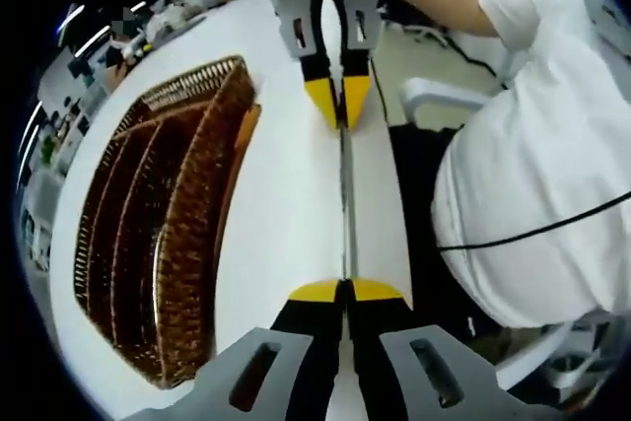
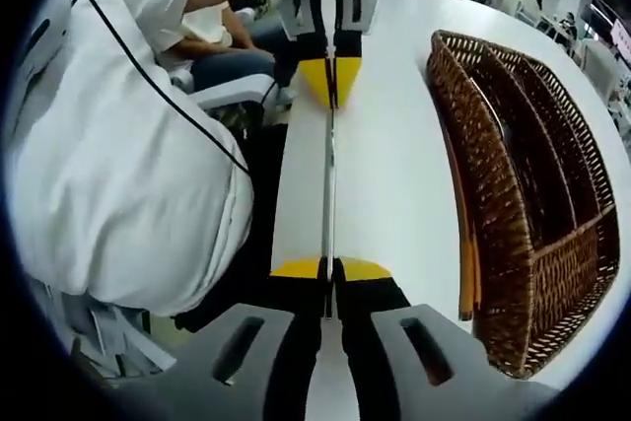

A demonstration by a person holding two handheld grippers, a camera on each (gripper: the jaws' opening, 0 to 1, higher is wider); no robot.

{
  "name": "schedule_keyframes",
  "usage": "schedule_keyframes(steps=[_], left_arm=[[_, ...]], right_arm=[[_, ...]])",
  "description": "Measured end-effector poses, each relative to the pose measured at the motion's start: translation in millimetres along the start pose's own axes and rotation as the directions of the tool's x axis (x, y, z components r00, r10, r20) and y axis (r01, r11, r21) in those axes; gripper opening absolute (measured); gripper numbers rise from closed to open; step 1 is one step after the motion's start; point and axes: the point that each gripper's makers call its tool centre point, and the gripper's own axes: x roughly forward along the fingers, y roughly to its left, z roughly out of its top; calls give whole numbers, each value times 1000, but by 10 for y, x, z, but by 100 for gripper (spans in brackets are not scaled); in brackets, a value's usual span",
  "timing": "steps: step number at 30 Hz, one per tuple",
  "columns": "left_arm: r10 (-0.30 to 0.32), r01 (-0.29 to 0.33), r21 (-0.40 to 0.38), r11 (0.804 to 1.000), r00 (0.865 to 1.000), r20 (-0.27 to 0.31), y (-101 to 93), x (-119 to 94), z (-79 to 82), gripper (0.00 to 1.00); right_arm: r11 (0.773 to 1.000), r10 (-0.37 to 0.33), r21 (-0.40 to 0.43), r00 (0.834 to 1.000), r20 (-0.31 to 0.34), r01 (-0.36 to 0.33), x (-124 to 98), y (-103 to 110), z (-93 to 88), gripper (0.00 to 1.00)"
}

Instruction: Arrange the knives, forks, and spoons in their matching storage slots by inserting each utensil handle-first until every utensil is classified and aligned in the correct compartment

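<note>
While the left gripper (image 1: pixel 345 288) clenched one end of a thin silver utensil (image 1: pixel 346 199), the right gripper (image 2: pixel 328 268) was clamped on its other end. That utensil hung level above the white table (image 1: pixel 286 194), just beside the brown wicker divided tray (image 1: pixel 158 234), whose compartments lay alongside it.

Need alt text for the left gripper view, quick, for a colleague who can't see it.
Both claws pinch opposite ends of one thin utensil held over a white table: the left claw below, the right claw above. A brown wicker organiser sits to the left; a person in white is to the right.
</note>
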Motion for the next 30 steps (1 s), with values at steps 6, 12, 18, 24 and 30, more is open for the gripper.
schedule_keyframes(steps=[6, 12, 18, 24, 30], left_arm=[[7, -7, 0, 1000, 1000, 1, 87, -88, 19, 0], [15, -14, -4, 1000, 1000, 5, 171, -141, 40, 0], [20, -20, -4, 1000, 1000, 2, 259, -218, 62, 0], [26, -26, -4, 1000, 1000, -2, 348, -285, 76, 0], [24, -24, -8, 1000, 1000, -3, 434, -315, 79, 0]], right_arm=[[1000, -6, -12, 1000, 5, 6, -81, -100, 94, 3], [1000, -10, -19, 1000, 1, 10, -139, -185, 145, 3], [1000, -14, -24, 1000, 4, 14, -196, -260, 202, 3], [1000, -16, -26, 1000, 9, 16, -244, -359, 257, 3], [1000, -15, -14, 1000, 16, 15, -278, -446, 291, 3]])
